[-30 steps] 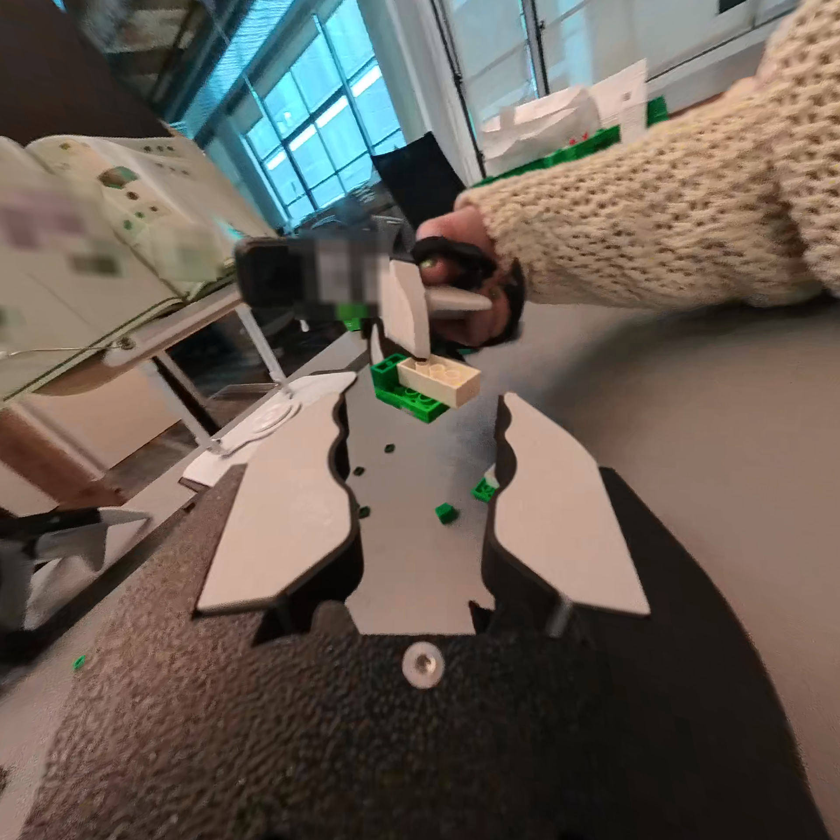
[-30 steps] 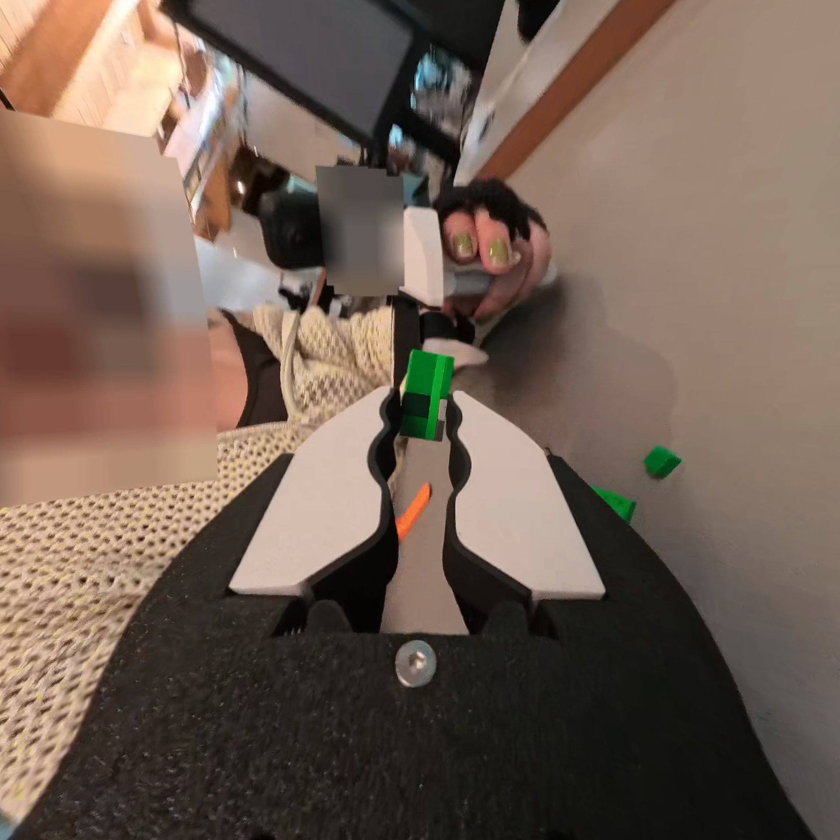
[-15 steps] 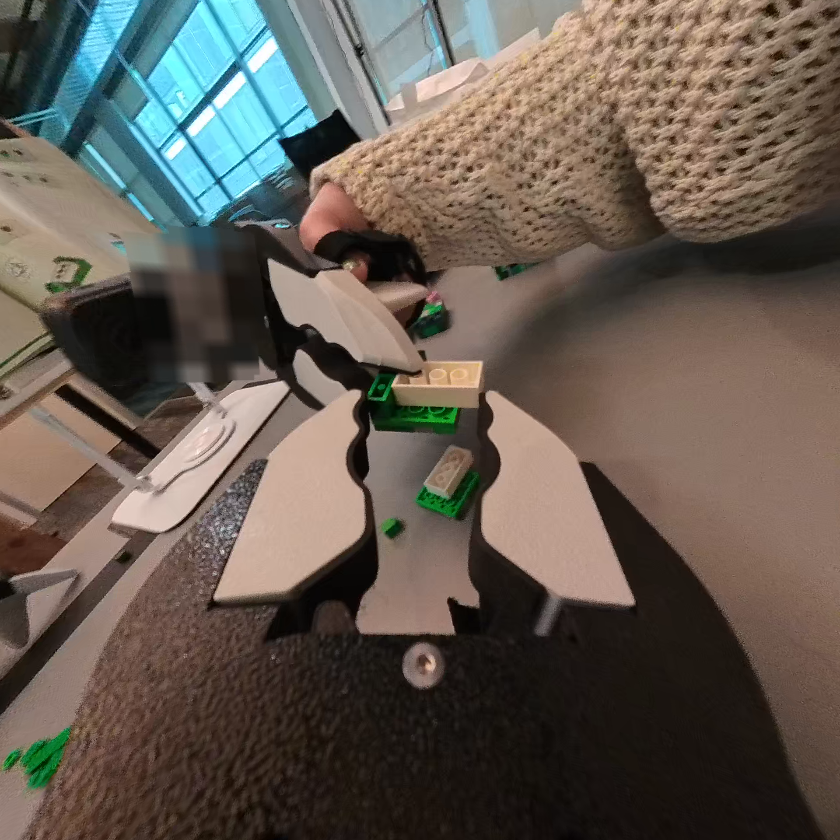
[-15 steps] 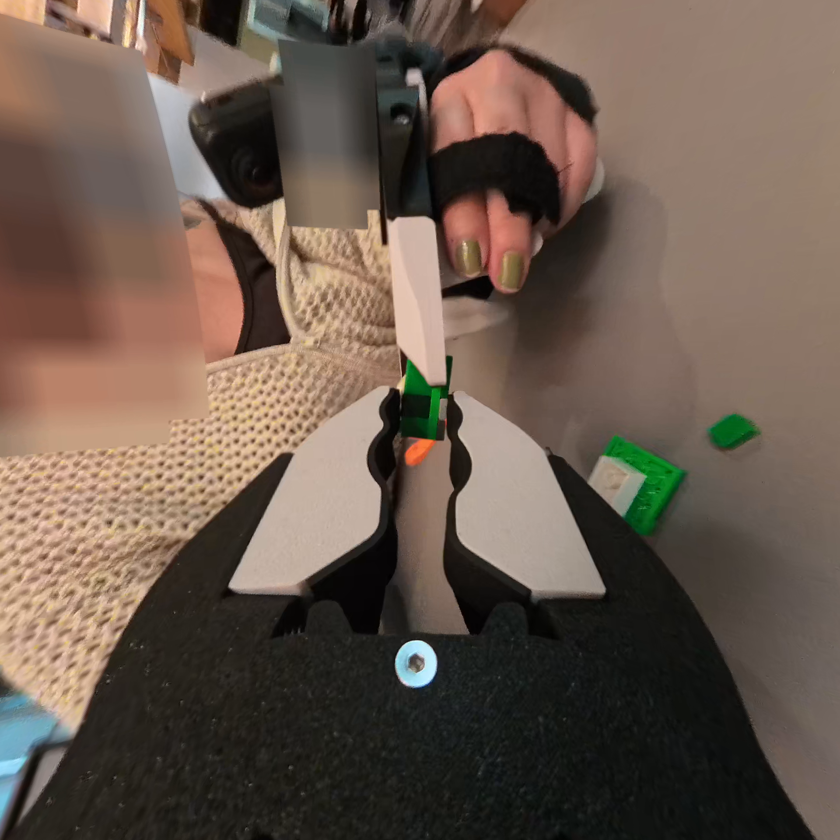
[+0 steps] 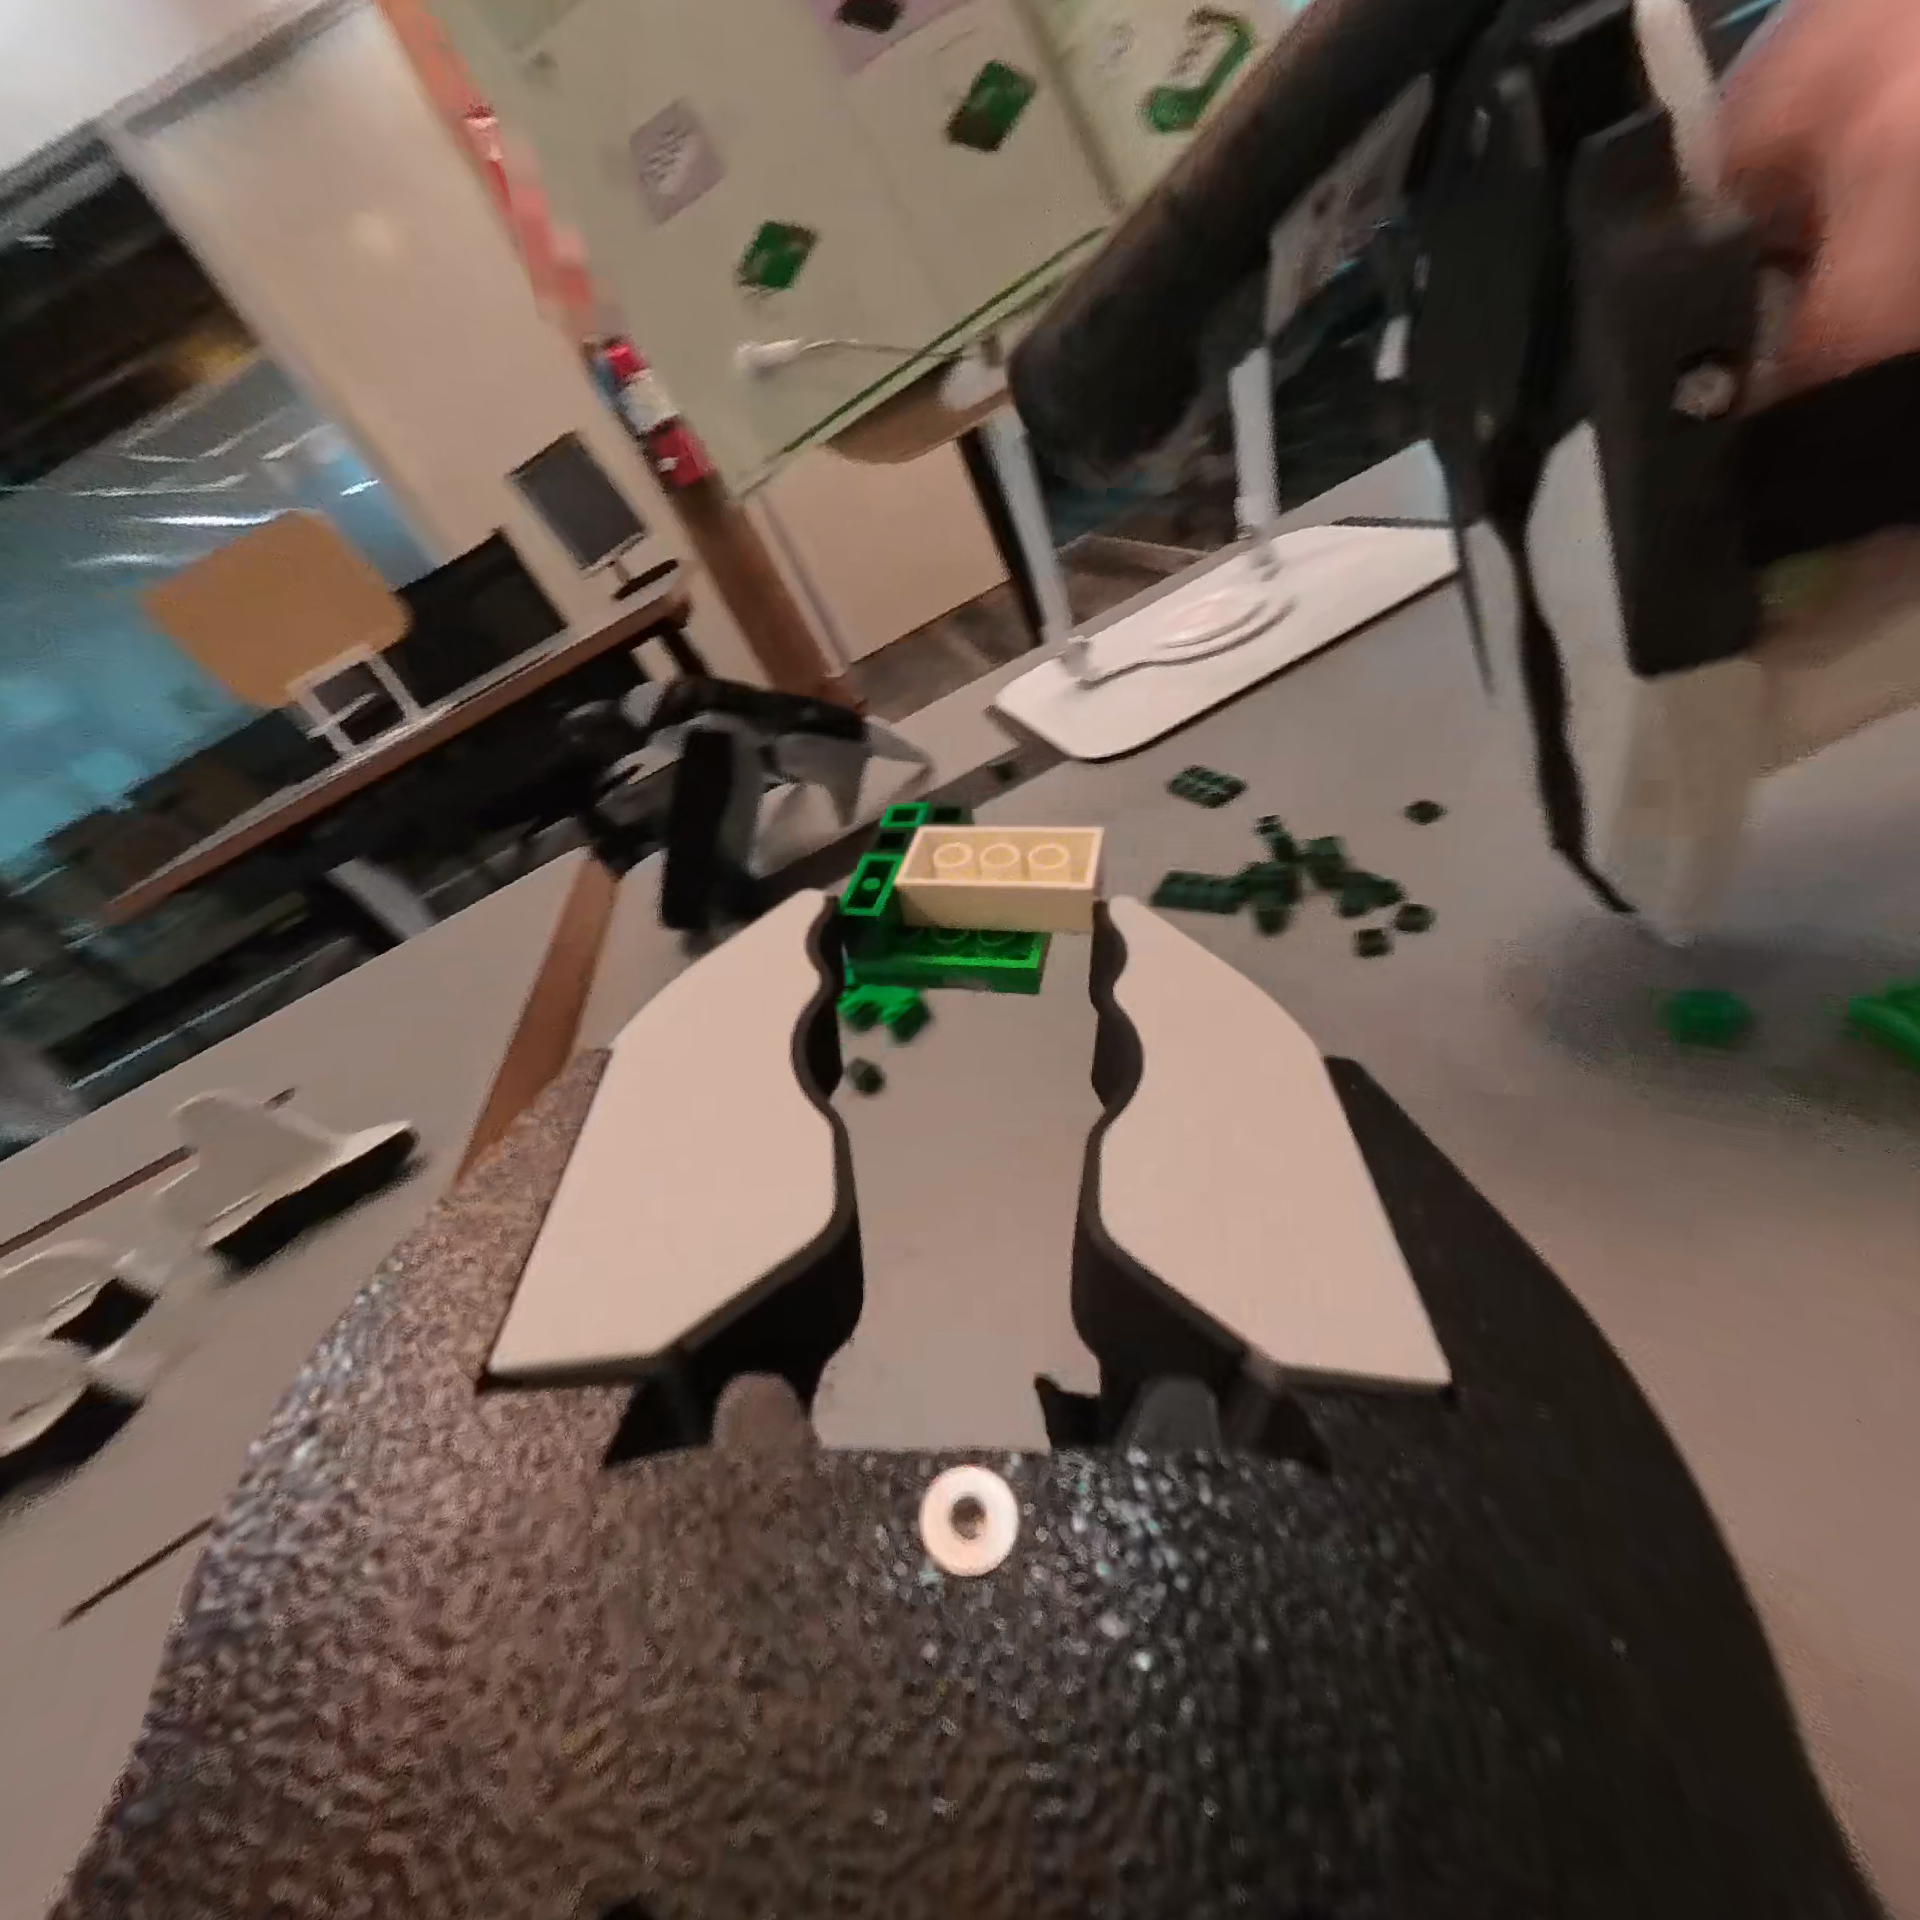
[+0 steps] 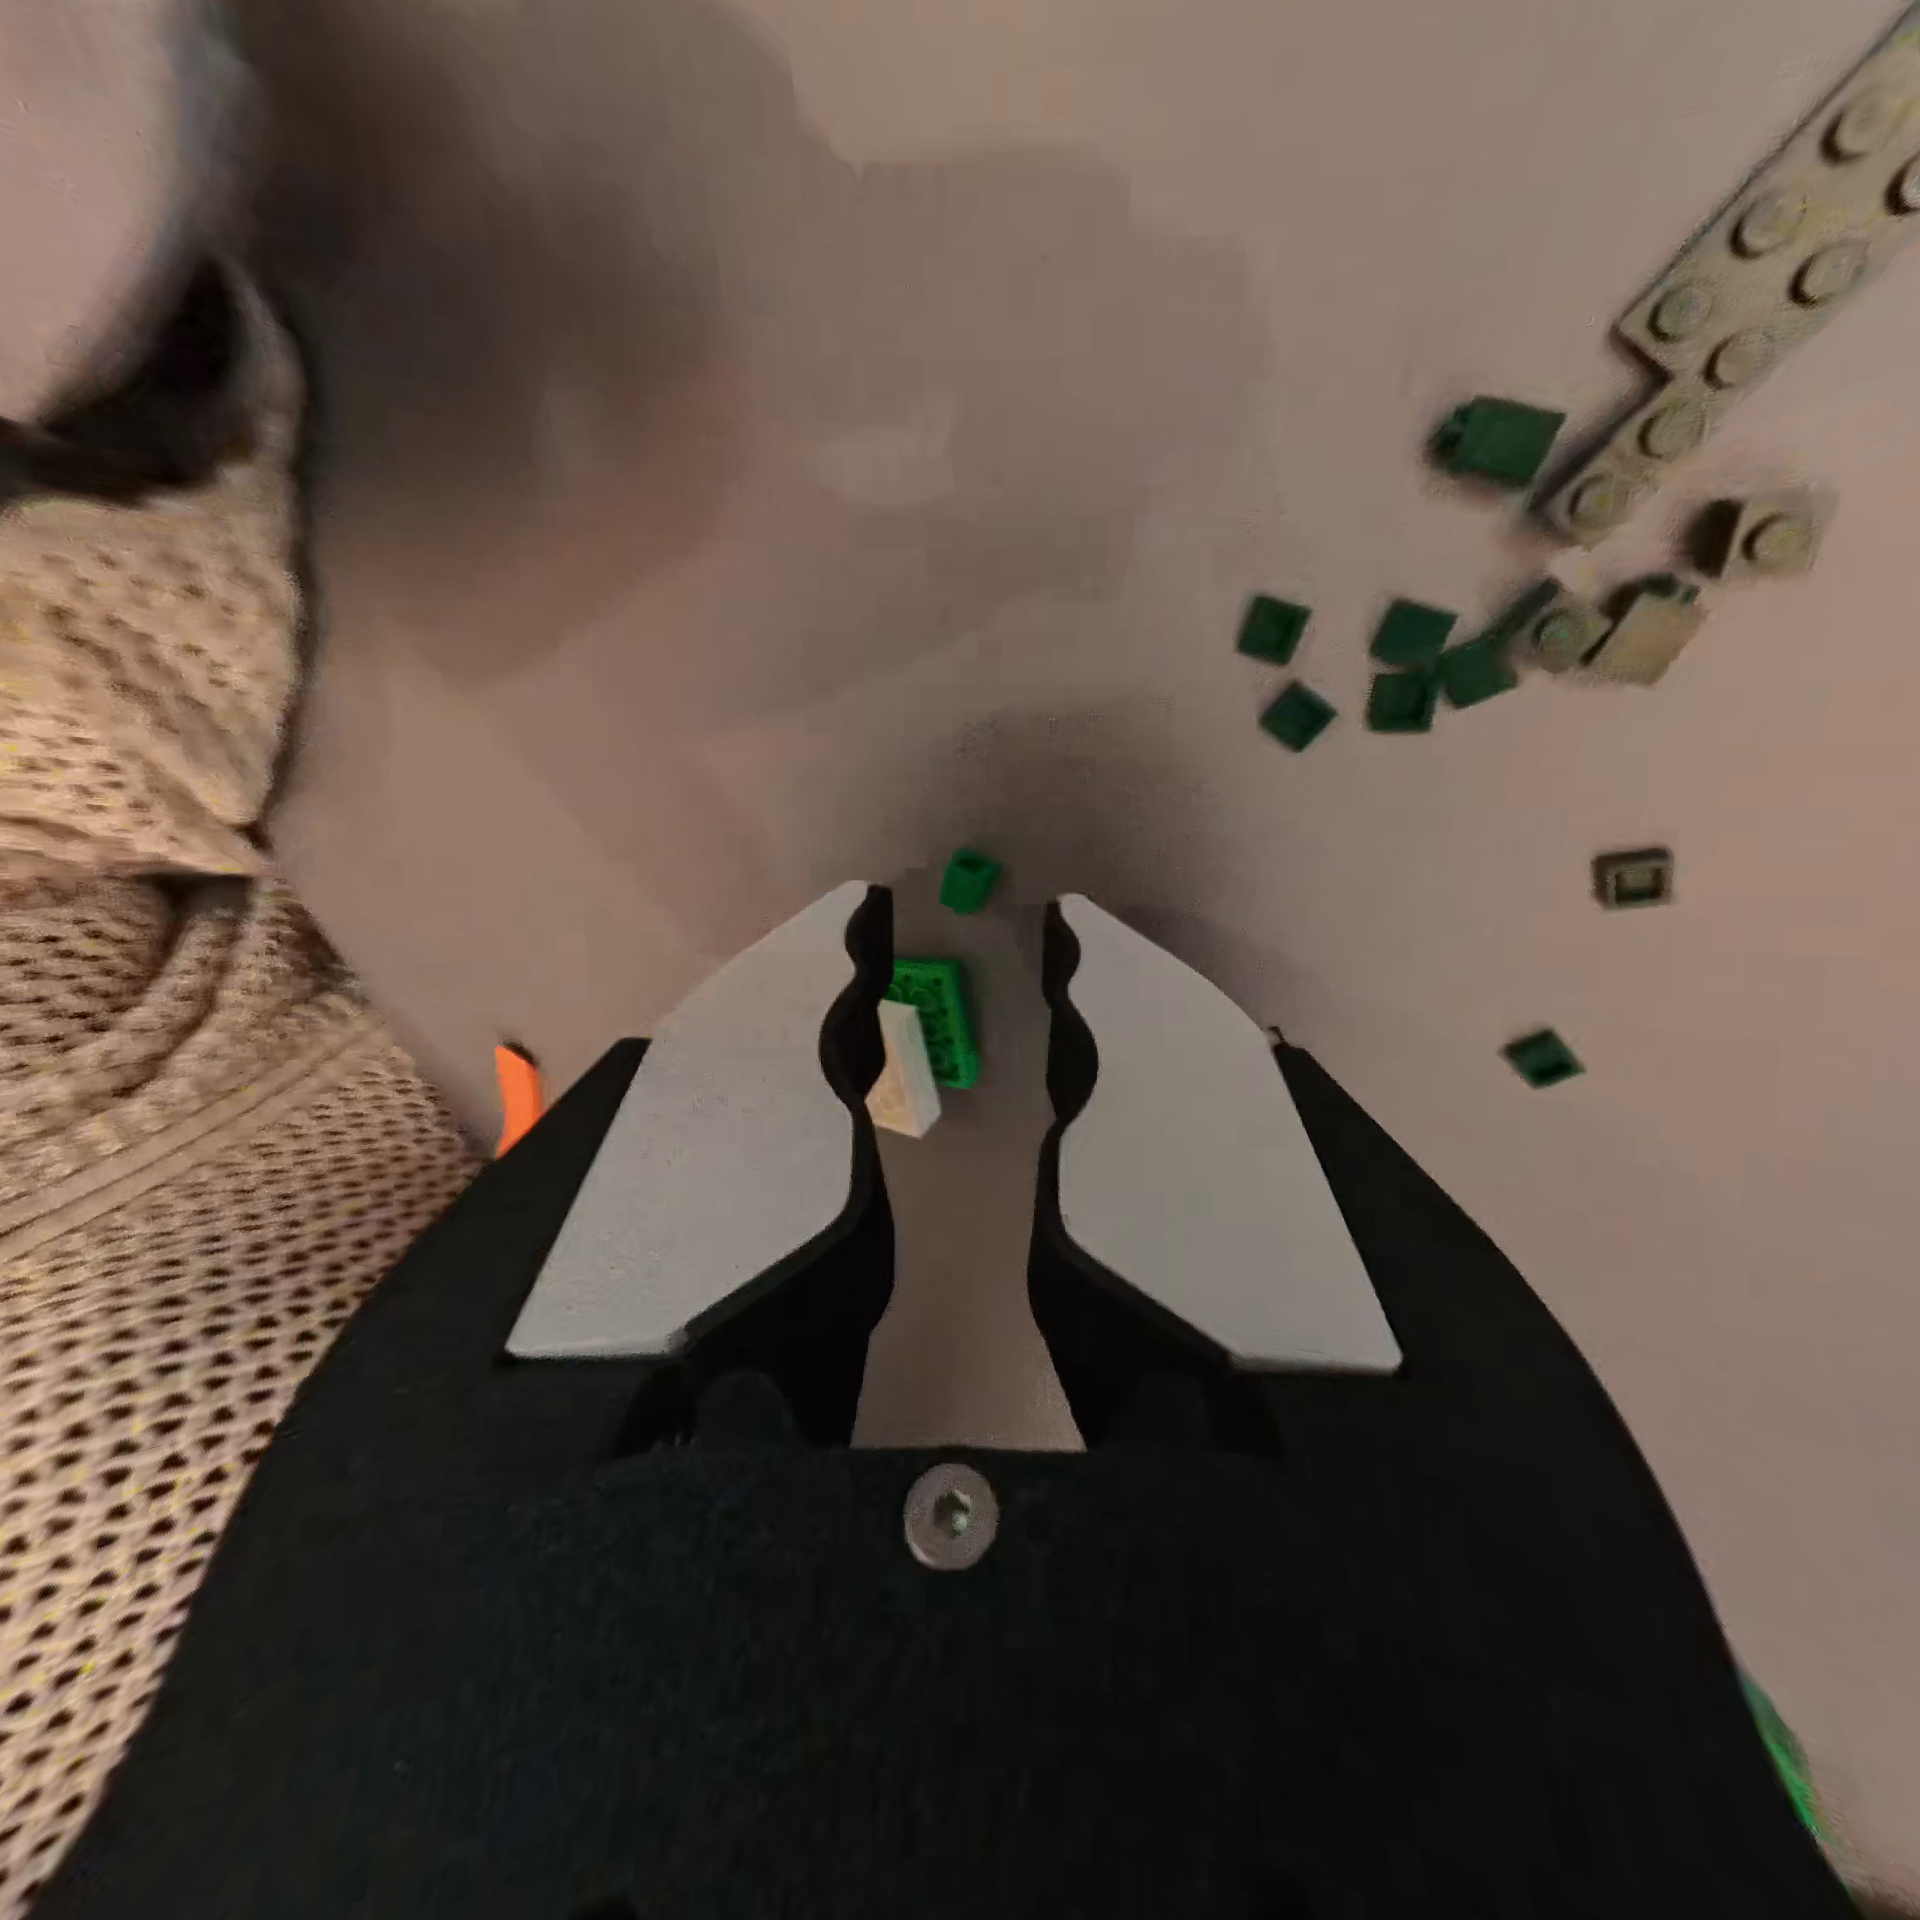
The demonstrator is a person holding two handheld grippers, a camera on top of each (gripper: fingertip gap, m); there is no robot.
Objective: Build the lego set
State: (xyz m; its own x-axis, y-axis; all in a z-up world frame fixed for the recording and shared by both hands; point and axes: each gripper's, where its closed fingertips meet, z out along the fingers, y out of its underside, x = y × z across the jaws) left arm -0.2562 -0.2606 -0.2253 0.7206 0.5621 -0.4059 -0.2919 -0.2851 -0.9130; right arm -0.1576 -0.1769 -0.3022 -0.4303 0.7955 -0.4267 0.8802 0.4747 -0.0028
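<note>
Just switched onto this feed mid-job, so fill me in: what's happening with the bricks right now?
A person is building Lego with two handheld claws. The left claw is shut on a small assembly, a cream brick on green pieces, held above the grey table. The right claw is open and holds nothing, hovering over a small green and cream piece lying on the table. Loose dark green pieces and a tan plate lie scattered nearby.

Left gripper (image 5: pixel 961 914) clamps a small assembly (fingertips only); right gripper (image 6: pixel 966 904) gapes, empty.
</note>
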